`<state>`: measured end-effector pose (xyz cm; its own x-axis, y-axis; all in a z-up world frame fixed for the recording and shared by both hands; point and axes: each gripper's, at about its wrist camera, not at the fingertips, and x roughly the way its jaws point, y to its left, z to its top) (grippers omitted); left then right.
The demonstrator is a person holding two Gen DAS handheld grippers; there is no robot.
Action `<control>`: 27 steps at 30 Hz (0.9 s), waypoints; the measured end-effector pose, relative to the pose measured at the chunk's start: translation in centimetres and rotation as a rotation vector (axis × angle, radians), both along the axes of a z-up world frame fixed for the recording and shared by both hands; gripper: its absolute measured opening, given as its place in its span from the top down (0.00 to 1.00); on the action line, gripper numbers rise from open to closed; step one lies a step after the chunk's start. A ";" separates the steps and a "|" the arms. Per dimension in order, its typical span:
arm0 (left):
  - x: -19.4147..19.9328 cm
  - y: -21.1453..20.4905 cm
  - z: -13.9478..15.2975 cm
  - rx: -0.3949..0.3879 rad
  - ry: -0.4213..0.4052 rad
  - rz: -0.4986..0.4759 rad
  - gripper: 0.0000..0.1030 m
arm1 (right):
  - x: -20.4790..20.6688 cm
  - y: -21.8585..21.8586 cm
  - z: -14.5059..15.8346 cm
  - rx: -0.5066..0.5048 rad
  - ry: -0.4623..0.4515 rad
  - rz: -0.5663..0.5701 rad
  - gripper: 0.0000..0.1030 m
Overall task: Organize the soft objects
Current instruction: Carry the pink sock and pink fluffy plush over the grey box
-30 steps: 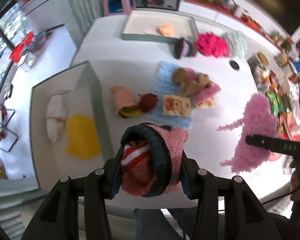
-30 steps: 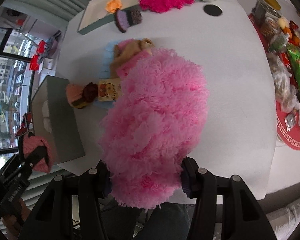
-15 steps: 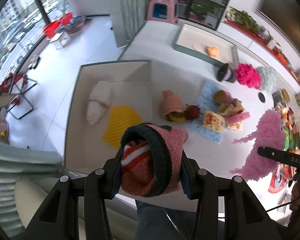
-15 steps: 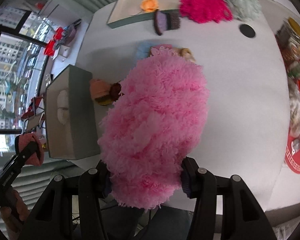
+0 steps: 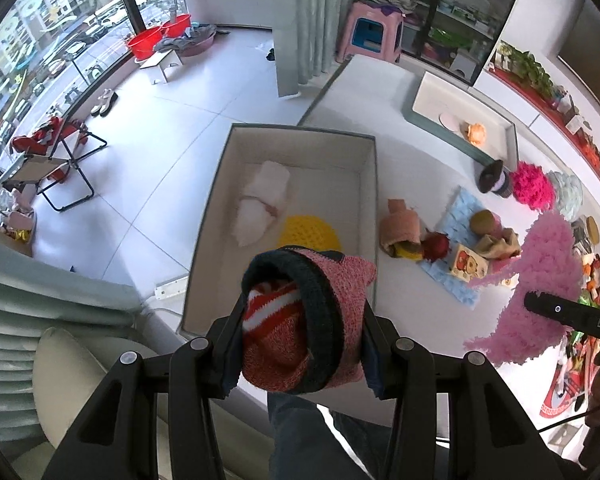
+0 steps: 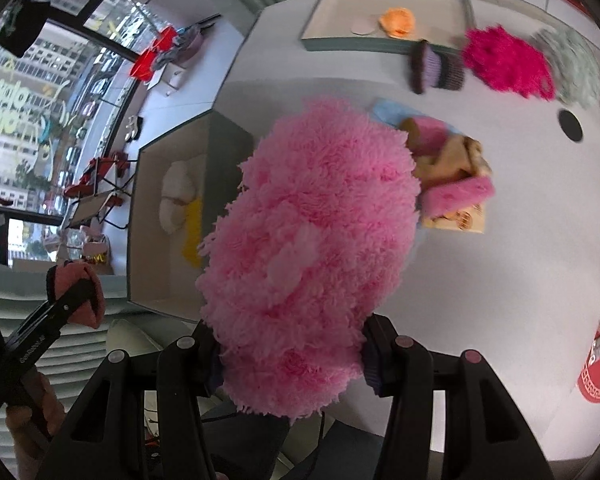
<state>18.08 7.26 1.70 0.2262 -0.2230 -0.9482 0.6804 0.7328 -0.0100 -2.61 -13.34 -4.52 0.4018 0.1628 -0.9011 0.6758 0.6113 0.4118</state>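
My left gripper (image 5: 300, 354) is shut on a red knit hat (image 5: 304, 320) with a dark rim, held above the near end of an open grey box (image 5: 374, 184). The box holds a white knit piece (image 5: 260, 204) and a yellow knit hat (image 5: 310, 234). My right gripper (image 6: 292, 354) is shut on a fluffy pink piece (image 6: 312, 240), held above the table (image 6: 520, 240) to the right of the box (image 6: 144, 184). The left gripper and its hat also show in the right wrist view (image 6: 76, 292).
On the table lie a peach knit roll (image 5: 400, 228), a blue mat (image 5: 456, 280) with small soft toys, a purple-and-brown hat (image 6: 436, 66), a magenta fluffy piece (image 6: 504, 62) and a pale green one (image 6: 576, 60). A tray (image 6: 380, 46) at the far edge holds an orange item.
Both grippers have risen and drawn back toward the near left. The box now lies more directly ahead of my left gripper. Both grips are unchanged.
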 end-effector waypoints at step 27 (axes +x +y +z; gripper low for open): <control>11.5 0.9 -5.4 -0.021 0.086 -0.233 0.52 | 15.5 8.4 0.4 -0.006 0.046 -0.035 0.45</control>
